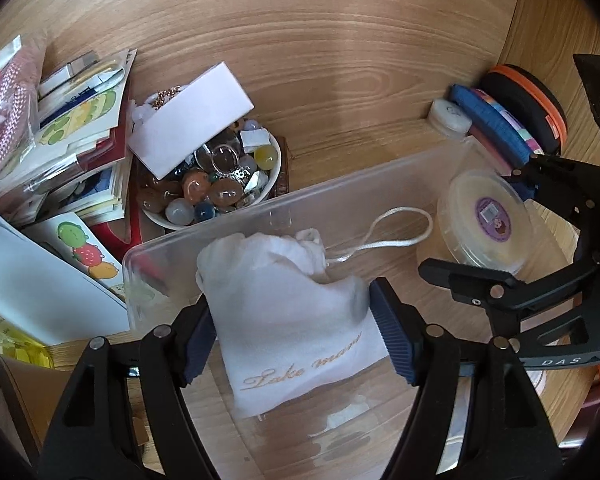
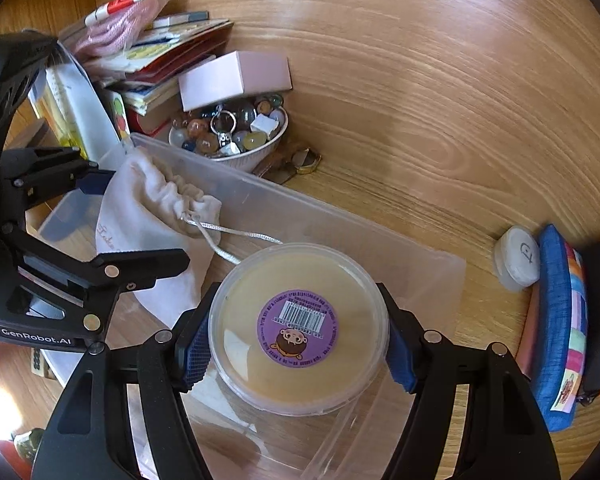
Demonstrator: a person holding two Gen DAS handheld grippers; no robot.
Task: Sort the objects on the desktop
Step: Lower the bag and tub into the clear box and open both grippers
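Observation:
A clear plastic bin [image 1: 340, 184] [image 2: 340, 216] sits on the wooden desk. My left gripper [image 1: 292, 332] is shut on a white drawstring pouch [image 1: 292, 300] and holds it inside the bin; the pouch also shows in the right wrist view [image 2: 148, 216]. My right gripper [image 2: 300, 340] is shut on a round clear tub with a purple label [image 2: 300, 328], over the bin's right part; the tub shows in the left wrist view [image 1: 484, 220]. The right gripper [image 1: 512, 232] appears at the right of the left wrist view, the left gripper [image 2: 100, 220] at the left of the right wrist view.
A white bowl of glass marbles and rings [image 1: 216, 184] [image 2: 236, 136] stands behind the bin, with a pale box [image 1: 192, 120] [image 2: 236, 76] on it. Stacked booklets and sticker sheets [image 1: 72, 140] [image 2: 160, 60] lie left. A white disc [image 2: 518, 260], blue pouch [image 2: 560, 328] and black-orange case [image 1: 528, 112] lie right.

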